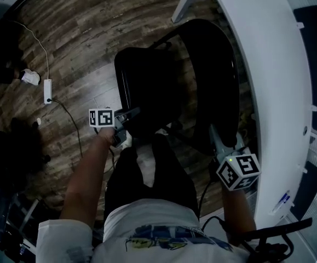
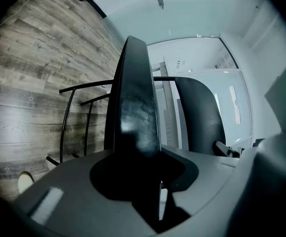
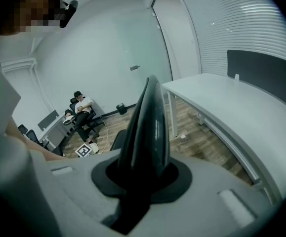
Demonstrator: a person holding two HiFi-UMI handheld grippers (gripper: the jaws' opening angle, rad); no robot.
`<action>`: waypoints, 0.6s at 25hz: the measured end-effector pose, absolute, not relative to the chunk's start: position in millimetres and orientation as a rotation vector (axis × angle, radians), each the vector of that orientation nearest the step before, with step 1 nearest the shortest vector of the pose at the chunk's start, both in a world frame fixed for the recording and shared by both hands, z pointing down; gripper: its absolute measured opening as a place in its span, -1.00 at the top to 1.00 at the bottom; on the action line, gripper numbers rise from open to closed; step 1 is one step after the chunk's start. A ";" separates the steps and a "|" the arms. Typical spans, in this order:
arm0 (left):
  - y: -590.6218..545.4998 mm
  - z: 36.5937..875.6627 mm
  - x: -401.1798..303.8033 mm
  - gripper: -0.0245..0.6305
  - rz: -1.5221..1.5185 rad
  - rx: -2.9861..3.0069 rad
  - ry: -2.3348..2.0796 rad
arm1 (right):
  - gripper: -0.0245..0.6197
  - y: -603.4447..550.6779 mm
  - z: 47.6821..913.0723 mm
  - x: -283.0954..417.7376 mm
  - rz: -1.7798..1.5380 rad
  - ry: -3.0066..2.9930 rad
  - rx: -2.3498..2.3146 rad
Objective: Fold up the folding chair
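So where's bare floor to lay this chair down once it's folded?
Bare floor lies between the power strip with its cable and the chair, and past the chair toward the upper left. Tight on the right: it stands close beside the table. Dark clutter fills the lower left.

The brown wooden floor (image 1: 81, 43) is carrying a few things. A white power strip (image 1: 47, 91) is lying on it, near a small white lump (image 1: 30, 77). The black folding chair (image 1: 147, 75) is standing there, beside a white table leg (image 1: 183, 7).
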State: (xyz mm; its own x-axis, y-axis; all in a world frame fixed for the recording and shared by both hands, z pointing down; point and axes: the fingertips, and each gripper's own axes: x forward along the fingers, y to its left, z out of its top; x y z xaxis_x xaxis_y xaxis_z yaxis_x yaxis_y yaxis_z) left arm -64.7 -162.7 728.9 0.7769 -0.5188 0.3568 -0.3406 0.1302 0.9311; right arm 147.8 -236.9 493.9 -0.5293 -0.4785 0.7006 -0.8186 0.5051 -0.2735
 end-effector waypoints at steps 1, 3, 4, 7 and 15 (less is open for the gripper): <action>-165.9 725.0 -58.6 0.53 -0.147 1.475 -0.740 | 0.71 -237.7 493.2 149.4 0.814 -2.197 1.061; -167.5 718.4 -47.0 0.54 -0.133 1.468 -0.753 | 0.72 -237.1 489.9 152.9 0.818 -2.192 1.064; -168.5 714.6 -42.9 0.54 -0.124 1.463 -0.759 | 0.72 -236.8 486.8 153.6 0.813 -2.192 1.065; -172.2 702.8 -32.6 0.54 -0.093 1.452 -0.778 | 0.72 -233.3 478.2 151.5 0.788 -2.189 1.068; -186.0 688.8 4.1 0.54 -0.002 1.435 -0.881 | 0.72 -231.8 472.1 154.8 0.798 -2.190 1.064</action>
